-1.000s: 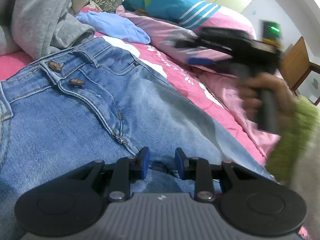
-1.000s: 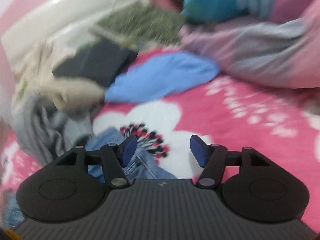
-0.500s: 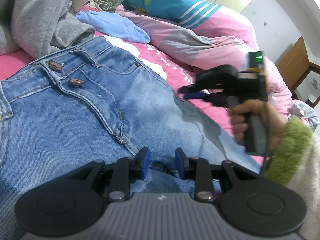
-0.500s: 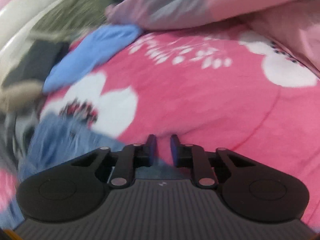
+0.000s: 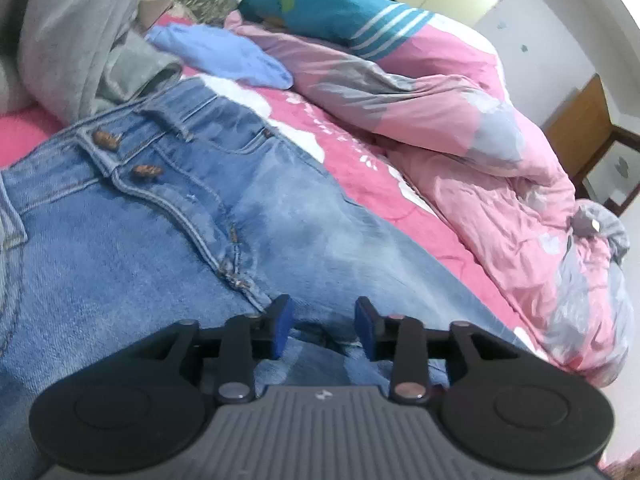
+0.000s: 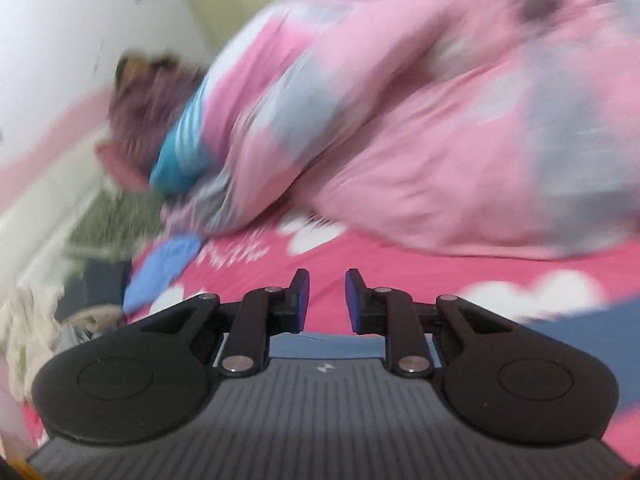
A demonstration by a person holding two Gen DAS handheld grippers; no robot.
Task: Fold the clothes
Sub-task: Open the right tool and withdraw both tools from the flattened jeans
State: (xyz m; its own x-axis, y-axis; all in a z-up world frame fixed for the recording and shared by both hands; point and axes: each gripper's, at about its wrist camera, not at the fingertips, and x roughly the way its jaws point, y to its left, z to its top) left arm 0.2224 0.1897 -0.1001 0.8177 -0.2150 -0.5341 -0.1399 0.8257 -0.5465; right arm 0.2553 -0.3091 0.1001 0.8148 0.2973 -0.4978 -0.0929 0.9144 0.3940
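The jeans [image 5: 132, 240] lay spread across the pink bedsheet [image 5: 352, 168]. The left gripper [image 5: 322, 326] pinched a fold of their denim, while the right gripper [image 6: 326, 298] hung narrowly parted, gripping nothing, above the sheet.

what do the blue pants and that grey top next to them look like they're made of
Blue pants: denim, faded wash, going by the twill weave, orange topstitching and metal-looking buttons. Grey top: probably soft cotton-blend fleece or jersey; heathered matte surface, thick limp folds. Fibre content can't be confirmed.
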